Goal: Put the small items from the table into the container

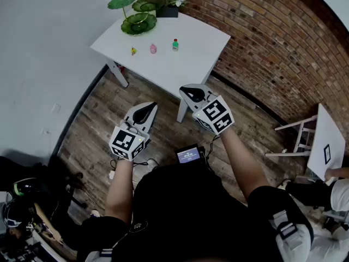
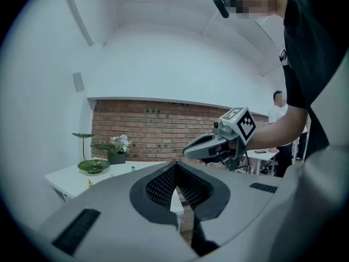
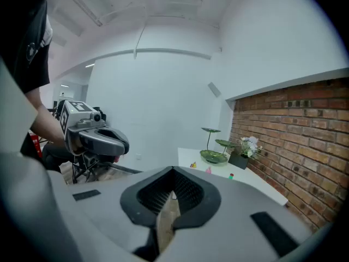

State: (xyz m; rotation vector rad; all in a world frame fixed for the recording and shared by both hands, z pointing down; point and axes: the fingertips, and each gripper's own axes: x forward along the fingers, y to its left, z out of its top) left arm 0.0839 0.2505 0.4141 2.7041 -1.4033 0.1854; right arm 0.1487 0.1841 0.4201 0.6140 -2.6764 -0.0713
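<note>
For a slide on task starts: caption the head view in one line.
Shut and empty, left hand-held gripper and right hand-held gripper hover short of three small items on the white table.

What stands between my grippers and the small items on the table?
Nothing visible. Left gripper and right gripper, shut and empty, hang over floor short of the white table. The yellow item, pink item and green item lie in the open before the green tiered dish.

The person wears a black short-sleeved shirt (image 1: 180,212). The left gripper (image 1: 146,111) and right gripper (image 1: 192,94) are 2 pale grey shells with black ribbed jaw linings, each bearing a cube (image 1: 217,115) of black-and-white square markers.
</note>
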